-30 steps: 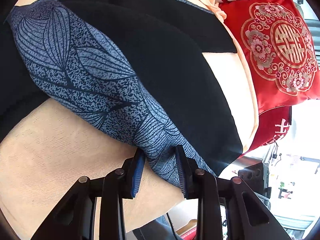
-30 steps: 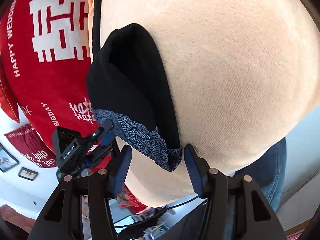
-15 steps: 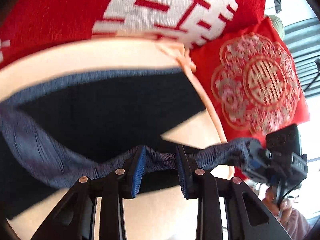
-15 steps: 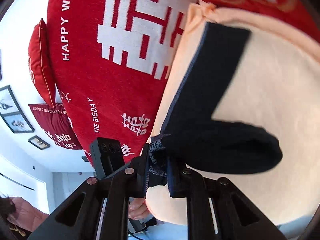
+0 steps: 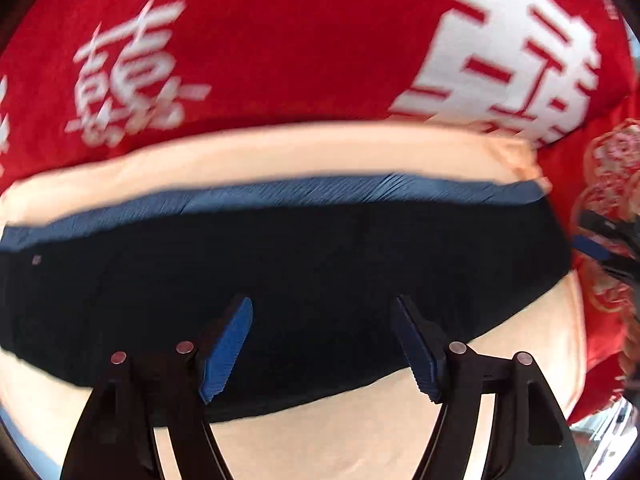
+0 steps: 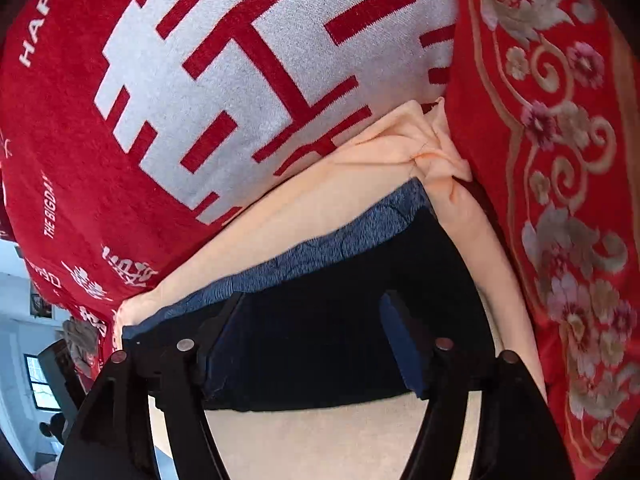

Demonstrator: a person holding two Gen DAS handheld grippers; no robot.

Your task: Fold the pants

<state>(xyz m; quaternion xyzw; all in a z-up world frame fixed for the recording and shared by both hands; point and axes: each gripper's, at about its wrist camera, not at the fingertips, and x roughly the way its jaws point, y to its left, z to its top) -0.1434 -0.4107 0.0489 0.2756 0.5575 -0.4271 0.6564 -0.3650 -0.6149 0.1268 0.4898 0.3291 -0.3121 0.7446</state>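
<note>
The dark navy pants (image 5: 304, 264) lie folded flat on a peach cushion (image 5: 280, 152), with a blue patterned strip (image 5: 320, 190) along their far edge. My left gripper (image 5: 324, 320) is open and empty just above the pants' near half. In the right wrist view the pants (image 6: 332, 320) show the same blue patterned edge (image 6: 320, 256), and my right gripper (image 6: 312, 320) is open and empty over them. The right gripper's tip shows at the right edge of the left wrist view (image 5: 600, 244).
A red blanket with white characters (image 5: 280, 40) (image 6: 200, 80) rises behind the cushion. A red embroidered pillow (image 6: 560, 160) (image 5: 608, 200) stands to the right. The cushion's bare front (image 5: 360, 432) lies near me.
Both grippers held the pants' patterned hem, carried it over to the far edge, and have let go; both now stand open over the folded pants.
</note>
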